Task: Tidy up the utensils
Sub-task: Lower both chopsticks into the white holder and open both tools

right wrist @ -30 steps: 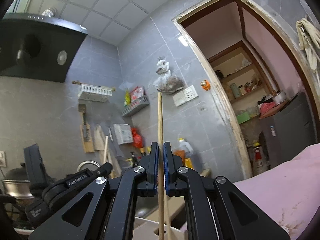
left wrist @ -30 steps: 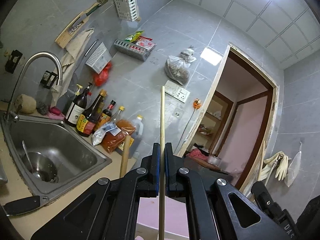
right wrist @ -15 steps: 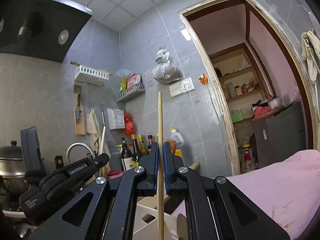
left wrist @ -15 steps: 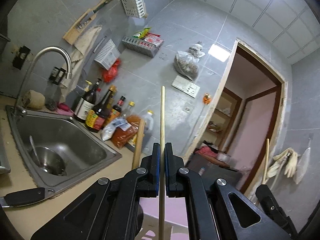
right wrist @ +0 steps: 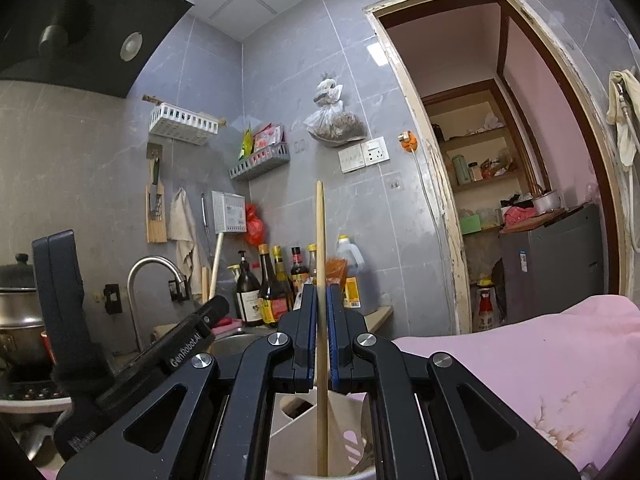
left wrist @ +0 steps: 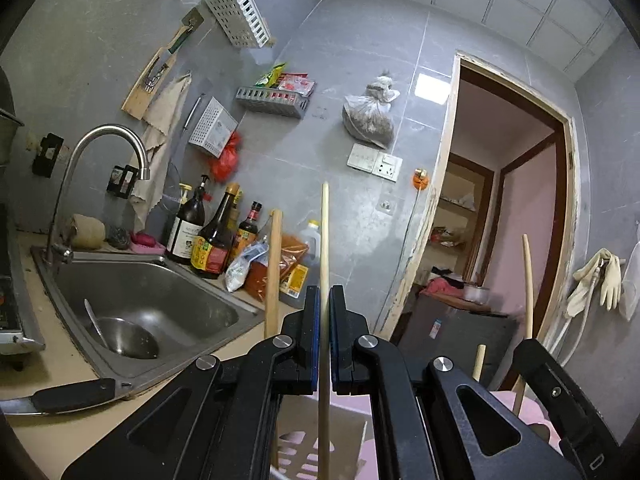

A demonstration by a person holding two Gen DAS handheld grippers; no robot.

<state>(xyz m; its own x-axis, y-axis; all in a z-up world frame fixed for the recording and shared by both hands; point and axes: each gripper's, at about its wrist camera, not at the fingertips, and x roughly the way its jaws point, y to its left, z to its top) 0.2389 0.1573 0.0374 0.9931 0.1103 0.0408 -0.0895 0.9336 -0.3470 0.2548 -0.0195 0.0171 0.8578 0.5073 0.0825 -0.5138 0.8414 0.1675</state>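
As both hands dip, the holder's rim climbs into the bottom of each frame: left claw [left wrist: 324,344] clamped on 1 chopstick [left wrist: 324,248], right claw [right wrist: 321,340] on another chopstick [right wrist: 320,248], tips entering the holder [right wrist: 296,420]. Release looks close.

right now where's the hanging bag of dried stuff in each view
Left wrist: the hanging bag is upper middle, right of the grey shelf, above the wall switch.
Right wrist: the bag is upper middle, above the same switch.
Shared landmark: the wall switch.
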